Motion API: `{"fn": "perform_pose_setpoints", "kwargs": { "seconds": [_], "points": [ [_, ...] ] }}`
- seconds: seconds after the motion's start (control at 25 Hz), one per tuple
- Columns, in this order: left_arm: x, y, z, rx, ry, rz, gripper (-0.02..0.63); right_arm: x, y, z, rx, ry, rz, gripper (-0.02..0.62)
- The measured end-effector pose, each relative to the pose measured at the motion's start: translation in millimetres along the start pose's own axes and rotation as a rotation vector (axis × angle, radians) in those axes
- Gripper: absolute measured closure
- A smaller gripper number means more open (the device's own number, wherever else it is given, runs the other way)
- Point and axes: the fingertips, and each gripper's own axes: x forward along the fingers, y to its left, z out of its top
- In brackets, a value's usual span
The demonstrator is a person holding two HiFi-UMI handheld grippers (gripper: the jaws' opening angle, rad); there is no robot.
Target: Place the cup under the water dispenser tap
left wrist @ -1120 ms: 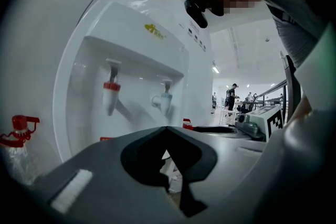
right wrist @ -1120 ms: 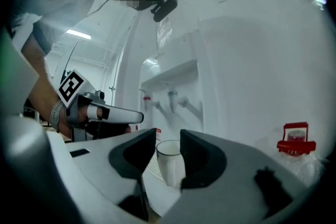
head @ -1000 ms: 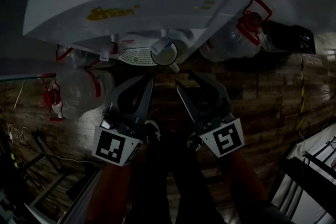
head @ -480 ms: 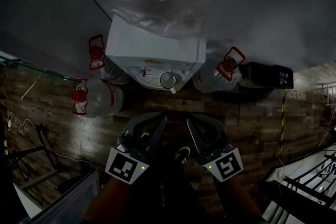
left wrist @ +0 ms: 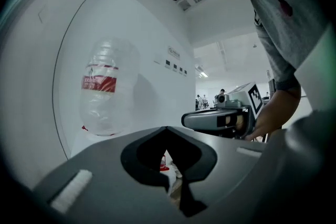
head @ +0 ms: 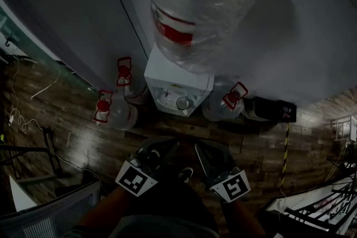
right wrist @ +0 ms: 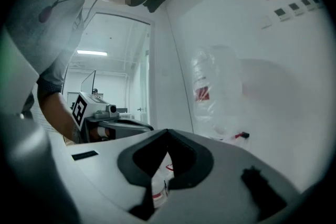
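Both hand-held grippers were closed and empty: the left gripper (left wrist: 167, 129) had its jaw tips pressed together with nothing between them, and the right gripper (right wrist: 168, 131) showed the same. In the head view they hung side by side above the wooden floor (head: 67, 125), well apart from the water dispenser (head: 177, 76).

The cup (head: 183, 103) sat on the front ledge of the dispenser, apparently below the tap, though the head view was too dark and the cup too small to say whether it was centred. By that reading the placing looked done and the step in hand was backing off. To do that well, the person would want both grippers kept clear of the ledge so nothing nudged the cup, and a last look down to check that it stood upright and in line with the tap.

Counted from biggest to smallest:
- One dispenser.
- One large clear bottle (head: 201, 3) with a red label, mounted on top of it.
- Three spare jugs with red caps on the floor: two at the dispenser's left (head: 135, 94) (head: 119, 115) and one at its right (head: 218, 107).
- One black box (head: 269, 110) just beyond the right jug.
- Two grippers.
- One cup.
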Motion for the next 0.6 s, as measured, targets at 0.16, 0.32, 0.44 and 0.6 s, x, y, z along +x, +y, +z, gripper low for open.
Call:
{"fn": "perform_pose_setpoints", "kwargs": {
  "seconds": [0.16, 0.32, 0.44, 0.6],
  "points": [
    [-25, -23, 45, 0.099, -0.011, -0.045, 0.6, -12, 33, 42, -0.006, 0.013, 0.041, 0.581],
    [-47, -38, 84, -0.037, -0.023, -0.053, 0.6, -25, 53, 80, -0.01, 0.019, 0.039, 0.581],
    [-56, -48, 106, -0.036, -0.033, -0.072, 0.6, -30, 61, 101, -0.011, 0.006, 0.028, 0.581],
    [-63, -58, 131, -0.034, -0.057, -0.101, 0.6, -33, 70, 121, -0.018, 0.001, 0.028, 0.581]
  ]
}}
